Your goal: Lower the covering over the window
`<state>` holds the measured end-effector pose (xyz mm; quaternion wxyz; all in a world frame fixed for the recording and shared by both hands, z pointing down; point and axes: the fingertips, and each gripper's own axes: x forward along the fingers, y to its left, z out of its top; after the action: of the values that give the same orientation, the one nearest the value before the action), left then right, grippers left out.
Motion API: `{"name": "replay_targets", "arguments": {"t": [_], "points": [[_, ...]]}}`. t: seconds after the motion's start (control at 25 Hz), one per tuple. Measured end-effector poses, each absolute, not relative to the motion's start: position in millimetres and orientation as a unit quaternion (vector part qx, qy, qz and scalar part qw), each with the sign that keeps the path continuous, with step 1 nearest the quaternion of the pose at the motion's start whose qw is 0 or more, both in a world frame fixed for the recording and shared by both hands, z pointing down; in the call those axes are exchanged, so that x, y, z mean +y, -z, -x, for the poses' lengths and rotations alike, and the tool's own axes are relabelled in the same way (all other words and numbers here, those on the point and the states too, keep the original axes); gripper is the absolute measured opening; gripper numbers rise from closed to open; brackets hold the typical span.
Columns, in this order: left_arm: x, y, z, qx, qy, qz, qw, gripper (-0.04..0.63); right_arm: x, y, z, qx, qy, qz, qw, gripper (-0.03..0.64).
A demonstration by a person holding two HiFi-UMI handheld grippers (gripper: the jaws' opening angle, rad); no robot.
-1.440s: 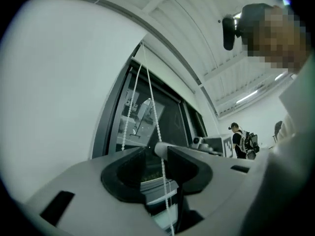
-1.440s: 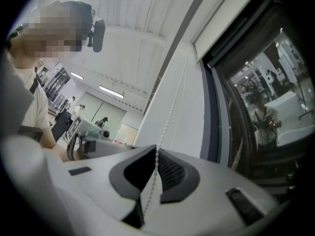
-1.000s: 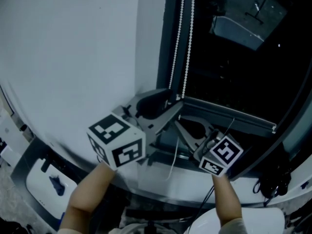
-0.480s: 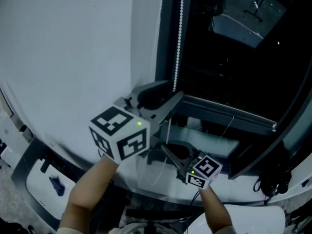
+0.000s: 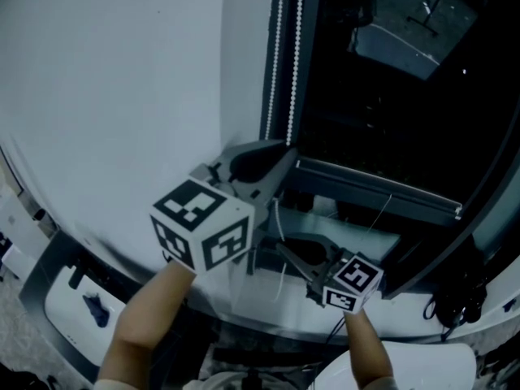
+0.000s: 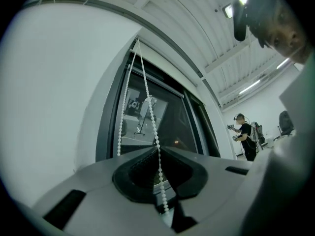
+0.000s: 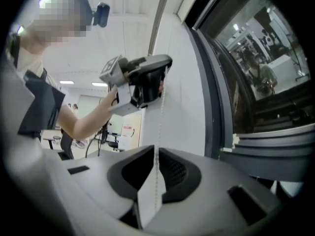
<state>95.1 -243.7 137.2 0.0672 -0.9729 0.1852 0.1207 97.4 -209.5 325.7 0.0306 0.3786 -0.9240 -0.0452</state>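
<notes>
Though head view hides it, left tongs (image 6: 158, 151), just closed, pinch bead chain (image 6: 152, 122).

left tool (image 5: 283, 151) jaws just closed on bead cord (image 6: 152, 122); right tool (image 5: 283, 249), lower, just loosened, cord between.

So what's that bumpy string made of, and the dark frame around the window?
The bead chain looks like white plastic: small, round, evenly sized beads with a dull sheen. It could also be coated metal; the look leaves that open. The window frame looks like dark painted or coated metal, with straight, smooth, matte edges, though dark plastic is possible.
</notes>
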Motion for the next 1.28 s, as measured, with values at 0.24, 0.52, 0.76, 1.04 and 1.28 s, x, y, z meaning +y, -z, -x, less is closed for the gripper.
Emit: {"name": "replay_targets", "arguments": {"t": [0.24,0.52,0.76,1.04,1.28], "points": [[-244,-177,-110,0.183,-0.068,0.979,0.058,0.032,-194,-236,-126,-0.927,0.050,-0.363,-0.087,0.089],[-238,-219,-114,0.183,-0.054,0.981,0.047,0.032,-202,-165,-130,-0.912,0.111,-0.384,-0.095,0.090],[-233,-248,-111,0.181,-0.041,0.982,0.027,0.032,-210,-139,-113,-0.911,0.136,-0.381,-0.079,0.114],[-227,-293,-115,0.175,-0.003,0.985,0.004,0.032,-224,-118,-97,-0.910,0.145,-0.383,-0.063,0.121],[-216,-349,-125,0.158,0.048,0.986,-0.020,0.032,-232,-109,-97,-0.911,0.142,-0.380,-0.069,0.121]]}}
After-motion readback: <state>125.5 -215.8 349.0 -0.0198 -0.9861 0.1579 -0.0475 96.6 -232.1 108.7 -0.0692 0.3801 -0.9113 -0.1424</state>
